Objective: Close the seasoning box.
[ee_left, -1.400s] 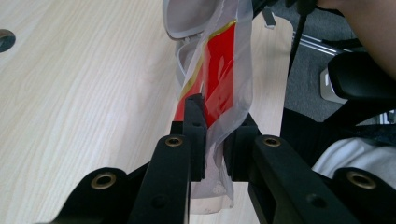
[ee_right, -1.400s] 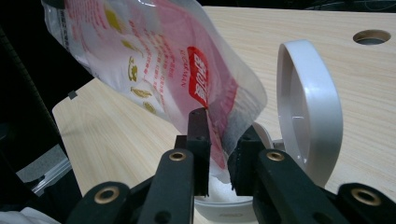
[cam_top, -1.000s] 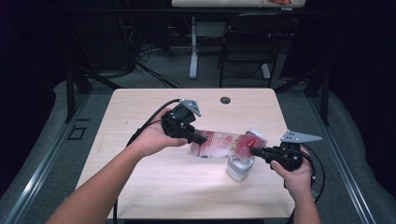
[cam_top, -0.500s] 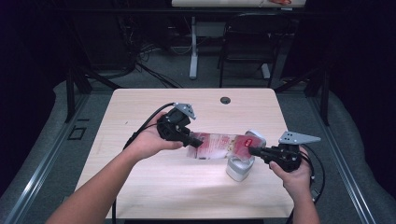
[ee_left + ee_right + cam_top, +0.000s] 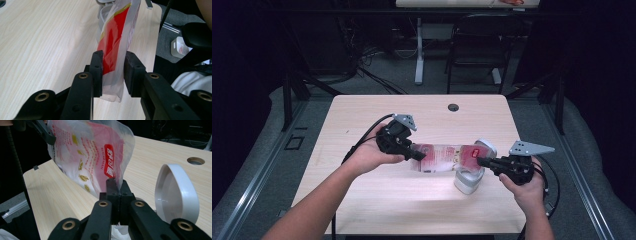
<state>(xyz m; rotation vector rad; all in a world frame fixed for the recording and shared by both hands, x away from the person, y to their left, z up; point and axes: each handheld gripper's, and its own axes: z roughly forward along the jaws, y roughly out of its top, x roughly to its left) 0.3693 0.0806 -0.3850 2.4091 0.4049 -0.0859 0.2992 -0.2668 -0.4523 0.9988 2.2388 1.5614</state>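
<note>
Bag (image 5: 442, 158) hangs lengthwise over the container (image 5: 470, 179), right gripper (image 5: 482, 162) clenched on its near end, left gripper (image 5: 418, 154) fingers just opening, slack around the far end.

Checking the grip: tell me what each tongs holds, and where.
Right tongs pinch the plastic bag by its edge. Left tongs straddle its other end, jaws just opening, not pressing.

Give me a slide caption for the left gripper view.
Left tool straddling the red-and-clear plastic bag end, jaws just opening, over the wooden table.
</note>
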